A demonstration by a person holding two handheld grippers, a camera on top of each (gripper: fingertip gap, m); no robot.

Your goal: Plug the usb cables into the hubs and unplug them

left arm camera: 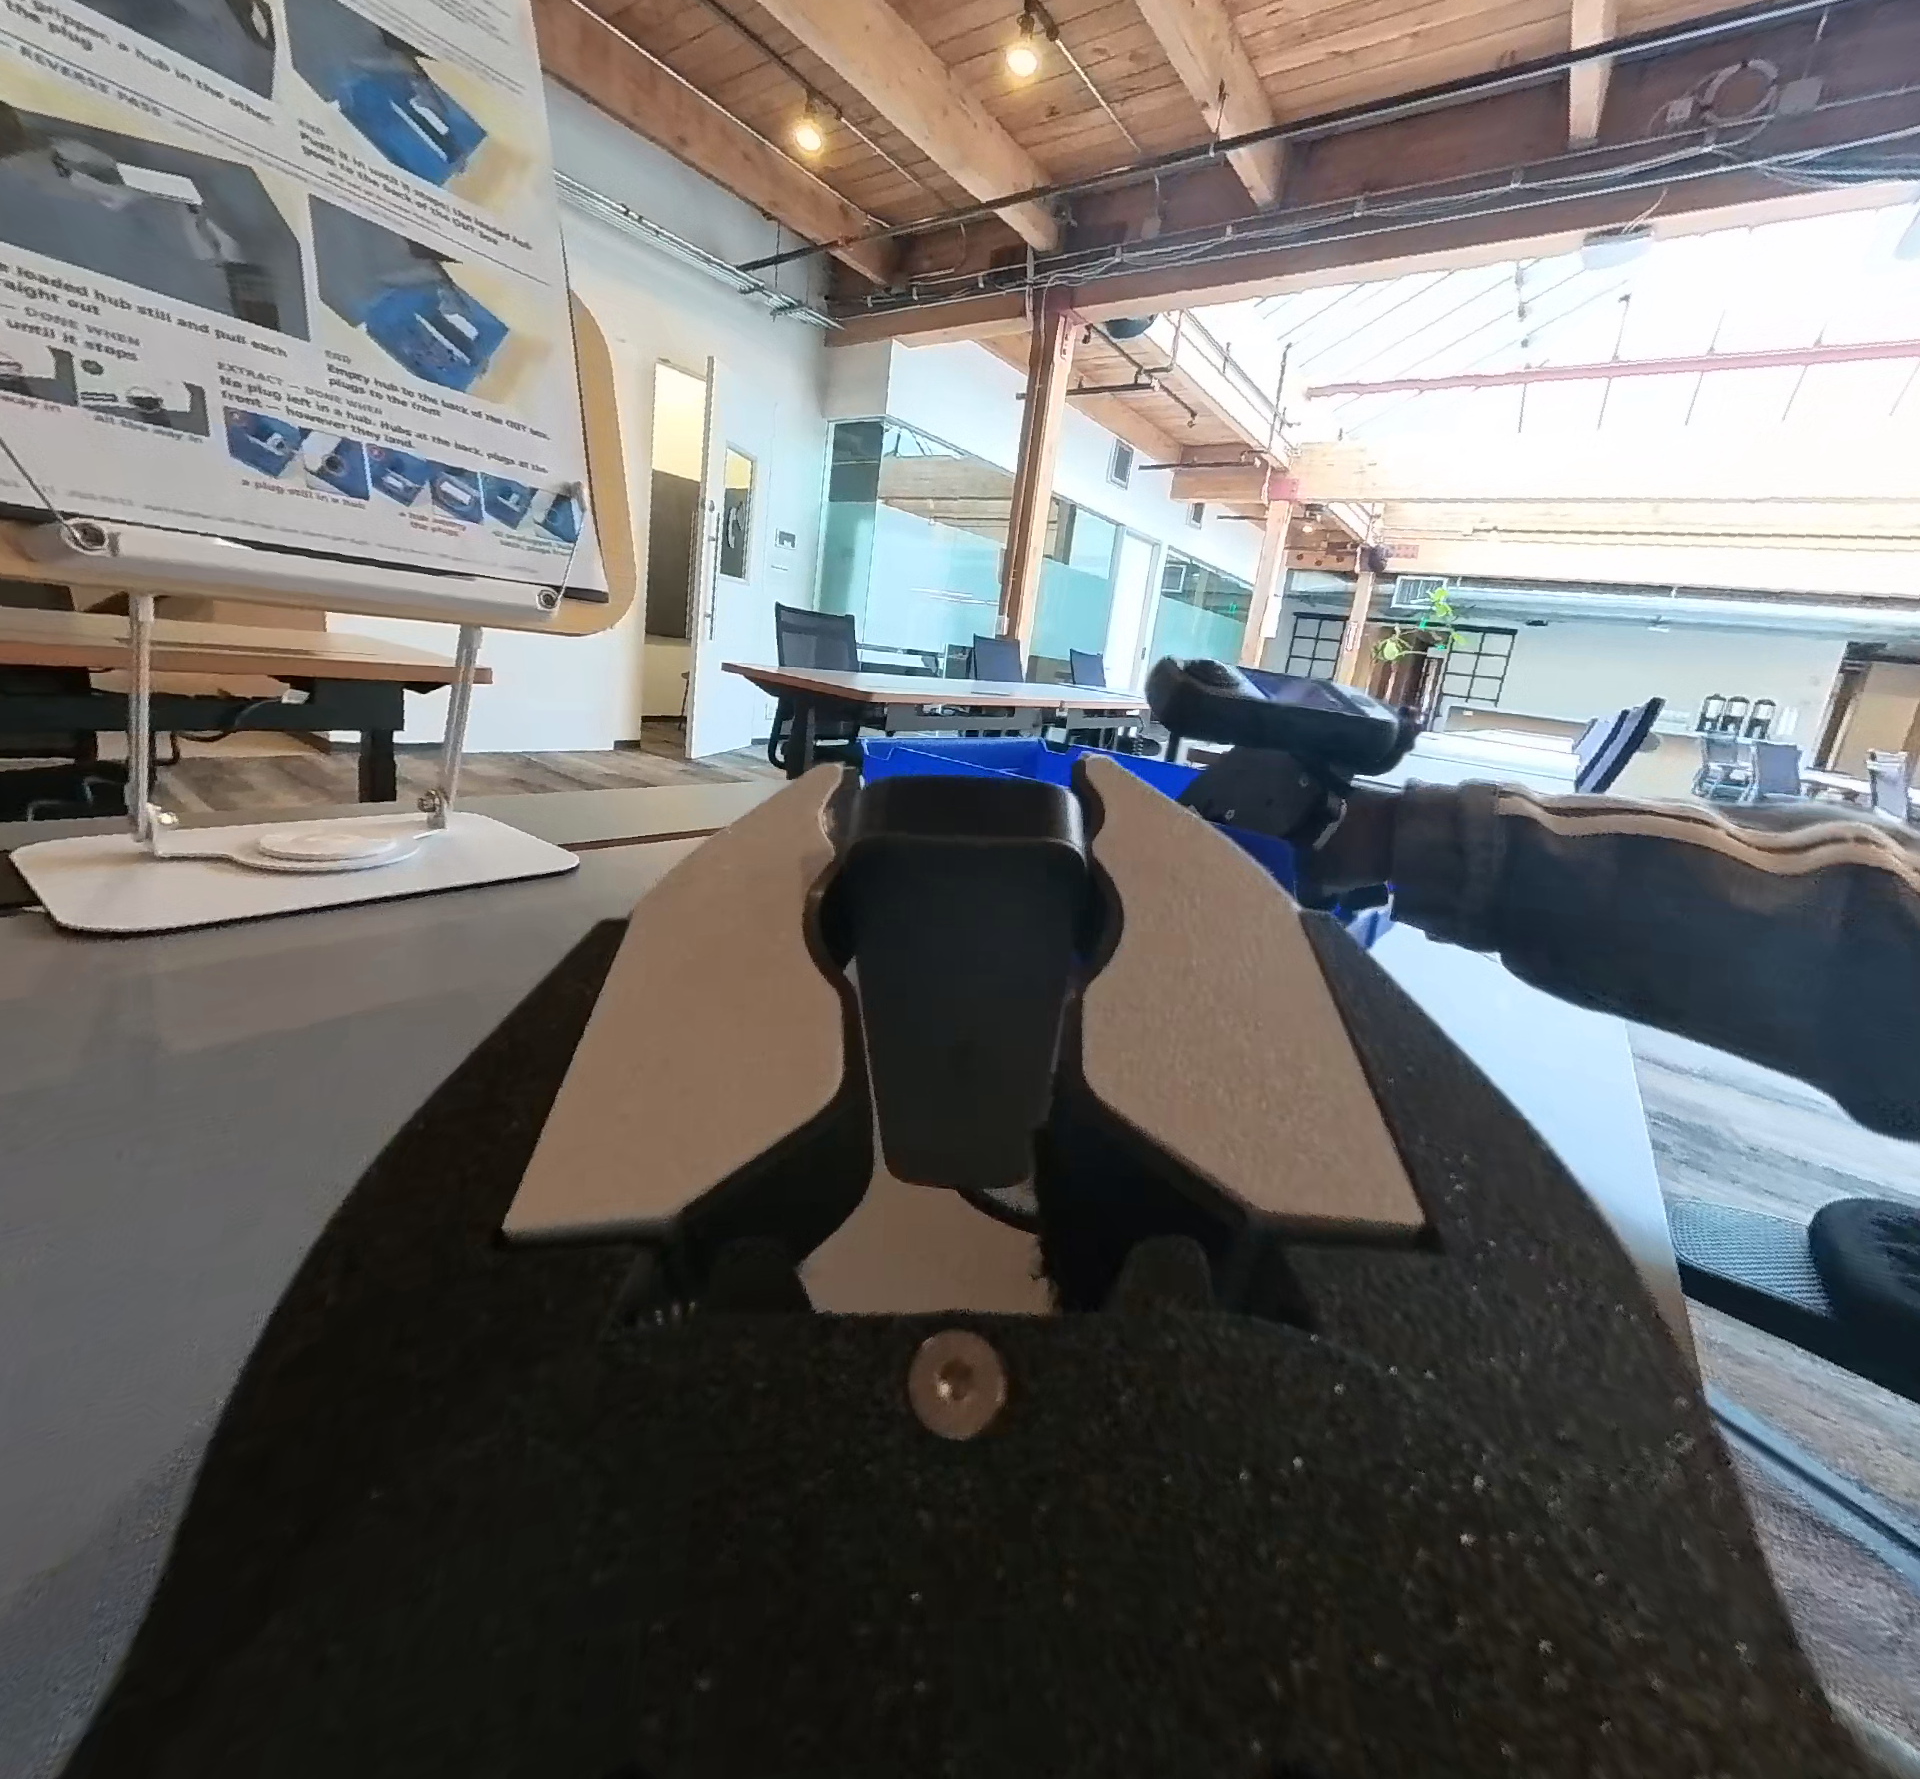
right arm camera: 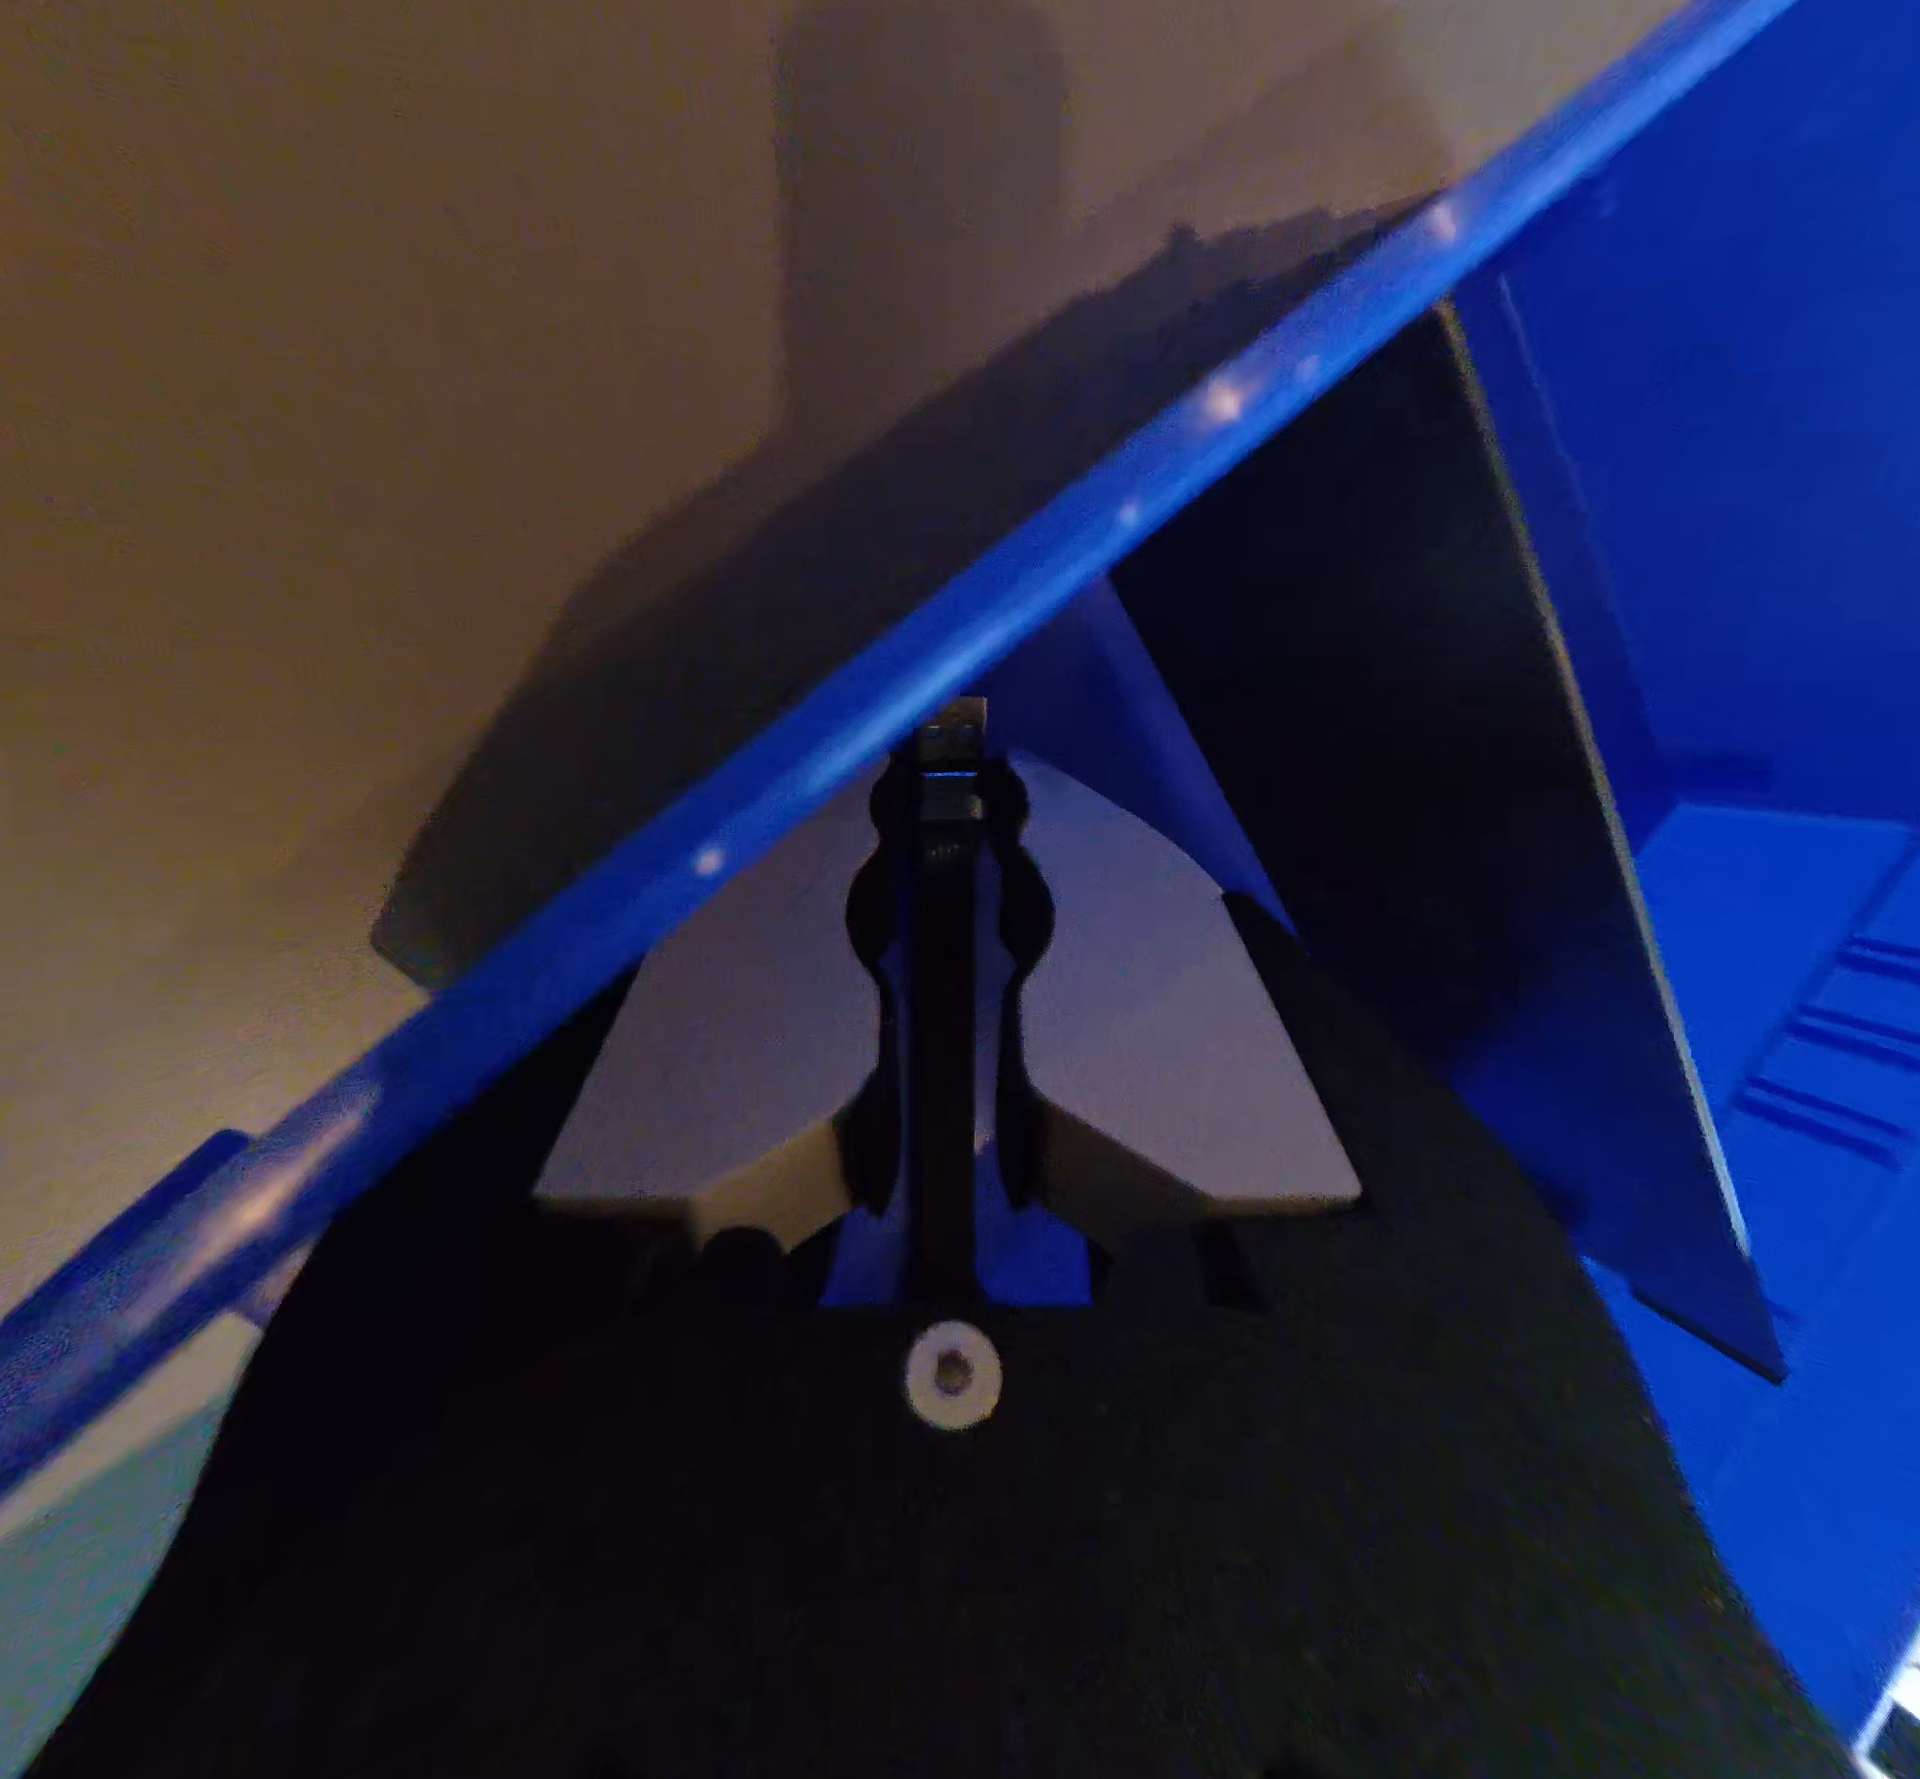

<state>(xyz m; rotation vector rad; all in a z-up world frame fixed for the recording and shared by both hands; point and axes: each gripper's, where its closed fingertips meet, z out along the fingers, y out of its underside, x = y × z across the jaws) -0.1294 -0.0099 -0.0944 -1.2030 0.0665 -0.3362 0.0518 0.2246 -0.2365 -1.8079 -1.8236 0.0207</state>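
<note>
In the left wrist view my left gripper [left arm camera: 961,794] is shut on a black hub [left arm camera: 951,960], held above the dark table [left arm camera: 208,1054]; its silver fingers [left arm camera: 707,981] clamp both sides. Beyond it, the right gripper [left arm camera: 1278,721] and a sleeved arm reach over a blue bin [left arm camera: 935,758]. In the right wrist view my right gripper [right arm camera: 951,773] is shut on a thin black USB plug [right arm camera: 951,950], whose metal tip [right arm camera: 956,727] pokes out at the blue bin's rim [right arm camera: 1039,607]. The bin's inside [right arm camera: 1766,794] lies to the right.
A white stand with an instruction sheet [left arm camera: 270,223] stands on the table at the left, on a white base [left arm camera: 301,862]. A black divider panel [right arm camera: 1403,742] stands inside the bin. Desks and chairs fill the room behind. The left gripper's tips are roughly 35 centimetres from the right gripper's.
</note>
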